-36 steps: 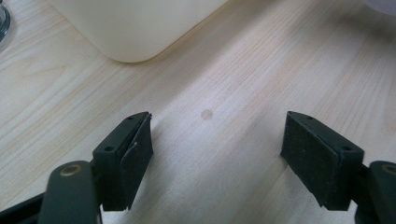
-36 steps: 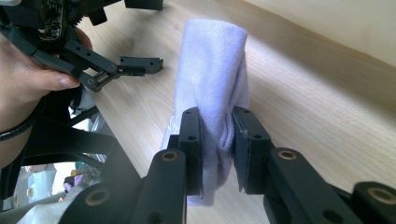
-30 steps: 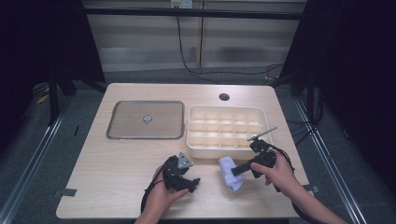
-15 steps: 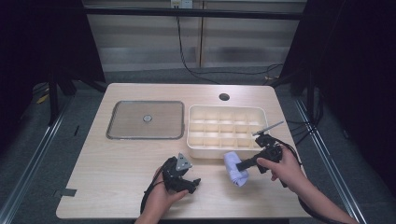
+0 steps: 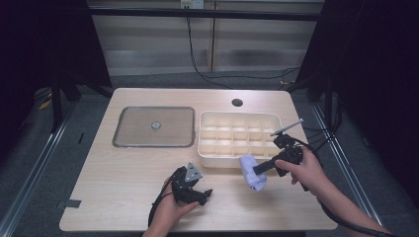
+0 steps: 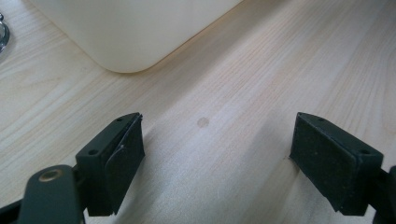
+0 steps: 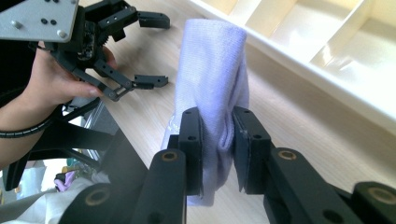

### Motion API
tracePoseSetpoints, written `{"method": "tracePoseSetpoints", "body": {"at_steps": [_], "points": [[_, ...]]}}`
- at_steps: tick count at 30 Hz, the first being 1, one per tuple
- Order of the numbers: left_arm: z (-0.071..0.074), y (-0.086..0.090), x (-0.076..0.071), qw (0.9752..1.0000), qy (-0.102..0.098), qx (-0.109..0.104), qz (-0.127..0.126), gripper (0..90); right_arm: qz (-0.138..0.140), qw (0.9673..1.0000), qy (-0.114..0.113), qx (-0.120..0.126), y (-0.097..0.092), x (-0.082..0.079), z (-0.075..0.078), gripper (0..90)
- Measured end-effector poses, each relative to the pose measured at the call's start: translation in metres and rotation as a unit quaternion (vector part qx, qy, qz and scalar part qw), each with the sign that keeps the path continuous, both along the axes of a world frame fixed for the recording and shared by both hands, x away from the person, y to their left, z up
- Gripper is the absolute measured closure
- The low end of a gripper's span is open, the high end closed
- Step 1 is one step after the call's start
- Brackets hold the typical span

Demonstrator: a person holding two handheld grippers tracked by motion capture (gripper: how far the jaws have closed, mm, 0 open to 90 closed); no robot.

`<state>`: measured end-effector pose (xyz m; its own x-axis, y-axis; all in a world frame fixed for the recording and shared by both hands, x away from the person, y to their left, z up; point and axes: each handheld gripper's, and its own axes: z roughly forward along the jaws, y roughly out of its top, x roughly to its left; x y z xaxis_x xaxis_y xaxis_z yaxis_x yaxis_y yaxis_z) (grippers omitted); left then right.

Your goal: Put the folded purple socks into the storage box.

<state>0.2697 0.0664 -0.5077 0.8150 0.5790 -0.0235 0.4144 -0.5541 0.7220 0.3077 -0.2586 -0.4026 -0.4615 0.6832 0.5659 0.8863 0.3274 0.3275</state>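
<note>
Two grippers are in our hands: our right gripper (image 7: pixel 217 140) pinches a rolled pale cloth (image 7: pixel 212 84) between its pads, holding it off the table (image 5: pixel 123 173) just in front of the cream divided tray (image 5: pixel 239 140), near its front wall. Our left gripper (image 6: pixel 217 158) rests low over bare wood with its jaws spread wide and nothing between them, near the tray's rounded corner.

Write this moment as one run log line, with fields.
right gripper: shut on rolled cloth | left gripper: open | compartment tray: beside cloth

Pale lilac cloth (image 7: pixel 212 70), cream tray (image 5: pixel 217 155)
</note>
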Motion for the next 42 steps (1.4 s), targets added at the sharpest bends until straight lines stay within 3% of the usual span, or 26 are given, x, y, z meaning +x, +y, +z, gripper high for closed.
{"method": "tracePoseSetpoints", "body": {"at_steps": [13, 30, 42], "points": [[0.000, 0.000, 0.000, 1.0000, 0.000, 0.001, -0.001, 16.4, -0.013, 0.9999, -0.001, 0.005, -0.013, 0.012, 0.017, 75.0], [0.000, 0.000, 0.000, 1.0000, 0.000, 0.001, -0.001, 16.3, -0.023, 0.9996, -0.012, -0.013, -0.023, 0.032, 0.039, 75.0], [0.000, 0.000, 0.000, 1.0000, 0.000, 0.001, -0.001, 16.4, -0.057, 0.9976, -0.017, -0.035, -0.044, 0.048, 0.041, 75.0]]}}
